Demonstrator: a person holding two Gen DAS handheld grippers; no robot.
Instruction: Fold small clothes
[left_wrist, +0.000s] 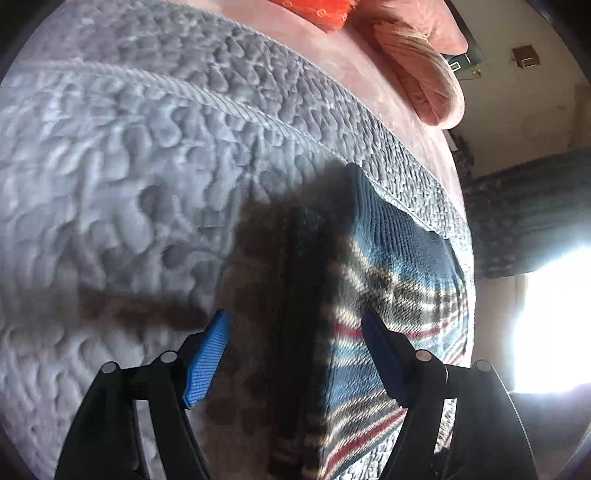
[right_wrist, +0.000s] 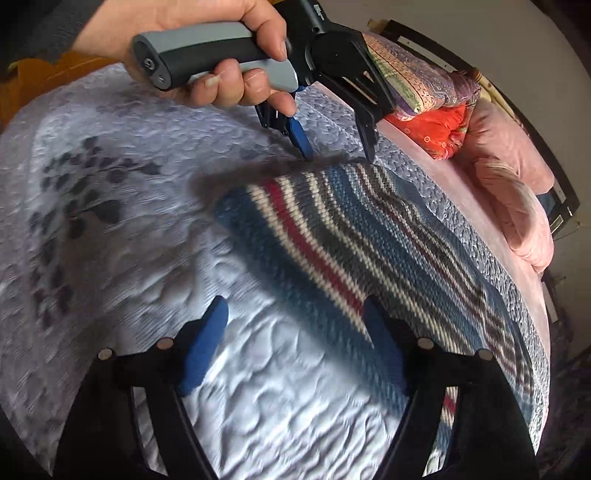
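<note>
A knitted garment (right_wrist: 369, 240) striped in blue, white, red and dark grey lies flat on the grey textured bedspread (right_wrist: 240, 387). My right gripper (right_wrist: 295, 302) is open just above its near edge, with its right finger over the stripes. A hand (right_wrist: 221, 48) holds my left gripper (right_wrist: 338, 157) open at the garment's far edge, fingertips pointing down at it. In the left wrist view the left gripper (left_wrist: 293, 314) is open over the garment (left_wrist: 399, 258), whose left part lies in dark shadow. Nothing is gripped.
A pink blanket (right_wrist: 517, 206) and an orange-red cloth (right_wrist: 439, 129) under folded patterned fabric (right_wrist: 417, 85) sit at the back of the bed. A dark leaf print (right_wrist: 74, 192) marks the bedspread at left. A bright window (left_wrist: 550, 321) glares at right.
</note>
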